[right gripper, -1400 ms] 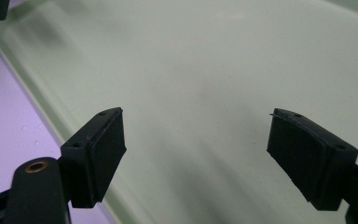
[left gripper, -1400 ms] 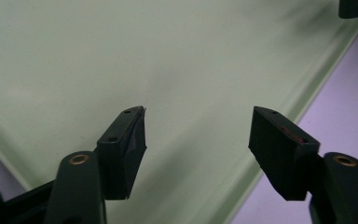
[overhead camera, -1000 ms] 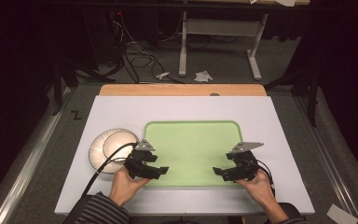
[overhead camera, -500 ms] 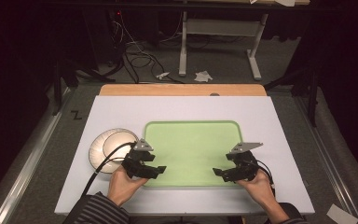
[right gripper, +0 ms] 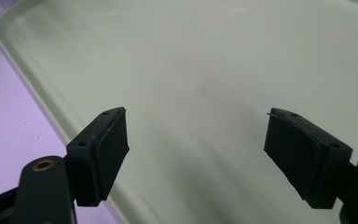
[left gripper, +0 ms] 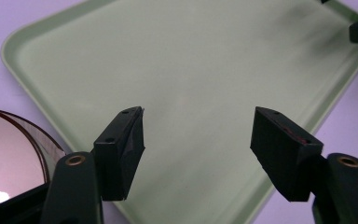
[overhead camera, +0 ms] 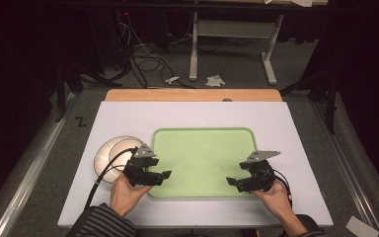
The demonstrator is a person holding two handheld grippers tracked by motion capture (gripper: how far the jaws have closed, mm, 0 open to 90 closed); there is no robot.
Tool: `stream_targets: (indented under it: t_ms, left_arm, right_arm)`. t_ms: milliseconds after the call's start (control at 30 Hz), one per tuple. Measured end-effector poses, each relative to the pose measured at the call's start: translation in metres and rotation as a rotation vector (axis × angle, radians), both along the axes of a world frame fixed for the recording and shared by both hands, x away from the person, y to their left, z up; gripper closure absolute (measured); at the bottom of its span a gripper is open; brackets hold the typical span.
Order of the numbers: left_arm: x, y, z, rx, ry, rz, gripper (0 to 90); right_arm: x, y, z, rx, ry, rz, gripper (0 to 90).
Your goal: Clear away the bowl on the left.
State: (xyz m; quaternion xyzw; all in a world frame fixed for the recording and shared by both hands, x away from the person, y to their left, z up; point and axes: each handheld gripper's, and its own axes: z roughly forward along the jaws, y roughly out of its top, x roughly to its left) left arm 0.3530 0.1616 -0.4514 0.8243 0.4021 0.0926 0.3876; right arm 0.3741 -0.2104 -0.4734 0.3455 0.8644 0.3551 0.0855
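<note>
**tray_noob:** what've you got in front of you?

**me:** Both claws spread apart, nothing between the jaws. My left gripper (overhead camera: pixel 164 174) hangs over the near left corner of the green tray (overhead camera: pixel 202 143), my right gripper (overhead camera: pixel 233 181) over the near right corner, both pointing inward. The tray lies flat and empty on the white table (overhead camera: pixel 128 118).

**tray_noob:** how would it handle?

**me:** Probably light, stiff plastic, fairly slick. I'd pinch the raised rim at both ends.

**tray_noob:** views differ?

**me:** The left gripper view shows a round plate (left gripper: pixel 9 144) just beside my left jaw, glassy I think, it's cropped. The high view shows it whole, touching the tray's left edge or nearly so.
</note>
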Motion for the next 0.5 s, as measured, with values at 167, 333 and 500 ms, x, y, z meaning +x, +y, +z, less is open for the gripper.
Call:
stream_targets:
  t_ms: [167, 333, 500]
  left_arm:
    - [-0.001, 0.006, 0.004, -0.009, -0.019, 0.031, 34.4]
    - [0.0, 0.013, 0.004, -0.011, 0.01, 0.062, 32.8]
    - [0.001, 0.021, 0.005, 0.004, 0.001, 0.091, 33.6]
  right_arm:
    - [0.001, 0.001, -0.001, -0.007, 0.006, 0.006, 23.9]
    - [0.001, 0.001, -0.002, -0.017, 0.01, 0.008, 24.3]
    - [0.001, 0.001, -0.002, -0.021, 0.012, 0.007, 24.5]
